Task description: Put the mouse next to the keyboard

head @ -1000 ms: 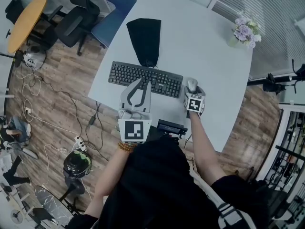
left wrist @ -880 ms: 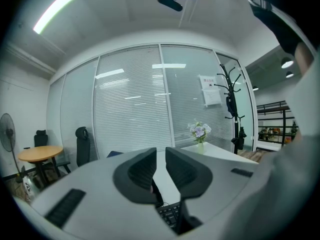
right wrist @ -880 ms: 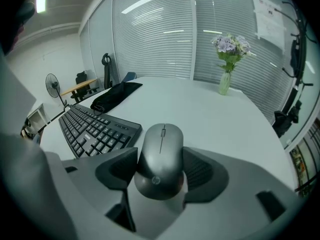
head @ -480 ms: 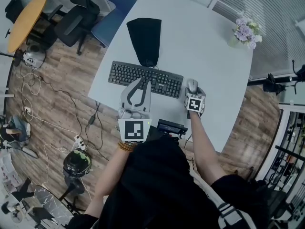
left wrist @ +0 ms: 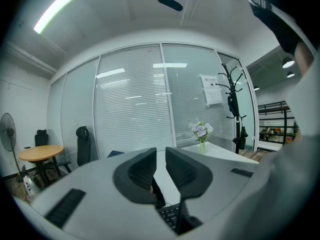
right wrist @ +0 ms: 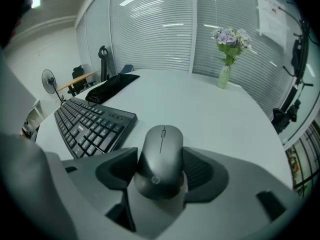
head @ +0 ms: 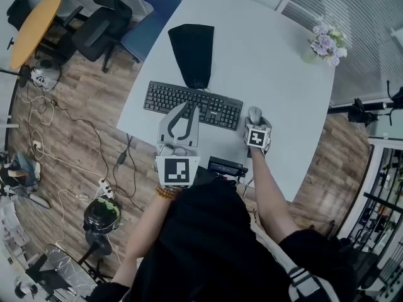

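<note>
A grey mouse [right wrist: 160,154] sits between the jaws of my right gripper [right wrist: 160,170], whose pads press on both its sides just above the white table [right wrist: 200,104]. In the head view the mouse [head: 254,112] is just right of the black keyboard [head: 192,105], with the right gripper [head: 255,119] shut on it. The keyboard [right wrist: 90,126] lies to the mouse's left, a small gap apart. My left gripper [head: 188,106] hovers over the keyboard's near edge, jaws together with nothing between them. It points nearly level in the left gripper view [left wrist: 160,159].
A black cloth bag [head: 192,52] lies behind the keyboard. A vase of purple flowers [head: 324,43] stands at the far right corner. A small black device [head: 225,167] rests at the table's near edge. Office chairs [head: 148,17] stand beyond the table's left side.
</note>
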A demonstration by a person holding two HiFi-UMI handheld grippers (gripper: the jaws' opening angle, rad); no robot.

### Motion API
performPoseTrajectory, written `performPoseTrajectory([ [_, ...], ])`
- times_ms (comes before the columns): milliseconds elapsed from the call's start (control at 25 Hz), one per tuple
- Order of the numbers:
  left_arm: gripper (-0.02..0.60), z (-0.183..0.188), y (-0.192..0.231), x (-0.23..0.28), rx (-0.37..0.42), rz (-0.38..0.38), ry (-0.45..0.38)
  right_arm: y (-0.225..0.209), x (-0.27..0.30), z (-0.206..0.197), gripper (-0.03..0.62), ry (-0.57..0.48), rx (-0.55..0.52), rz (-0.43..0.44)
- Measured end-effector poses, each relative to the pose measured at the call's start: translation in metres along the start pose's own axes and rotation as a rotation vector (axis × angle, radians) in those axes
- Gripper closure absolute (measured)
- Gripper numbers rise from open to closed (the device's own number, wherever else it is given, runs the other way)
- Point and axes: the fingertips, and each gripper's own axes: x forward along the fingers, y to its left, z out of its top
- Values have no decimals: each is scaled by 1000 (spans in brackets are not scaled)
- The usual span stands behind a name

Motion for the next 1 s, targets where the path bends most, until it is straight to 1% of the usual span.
performPoseTrajectory([
  [80, 522, 0, 1, 0, -3, 1, 0, -1, 2, 0, 309, -2, -2, -3],
  [240, 522, -3, 3, -2, -35, 8, 7, 0, 2, 2, 307, -7, 0, -5],
  [320, 522, -4, 4, -2, -35, 7, 14, 1, 3, 1, 304, 2, 7, 3],
  [440, 522, -2, 7, -1, -27, 7, 1, 2, 4, 1, 296, 12, 1, 6],
  [520, 522, -5, 6, -2, -36, 5, 17, 4, 6, 0, 287, 17, -10, 18],
  [600, 522, -6, 6, -3, -47, 4, 24, 6, 7, 0, 249, 24, -19, 30],
  [640, 522, -7, 6, -3, -47, 3, 26, 6, 7, 0, 241, 25, -19, 33],
  [800, 522, -3, 7, -6, -22, 1, -2, 6, 1, 4, 240, 12, -12, 21],
  [1000, 522, -6, 9, -12, -55, -1, 16, 7, -10, 14, 240, -23, -6, 0],
])
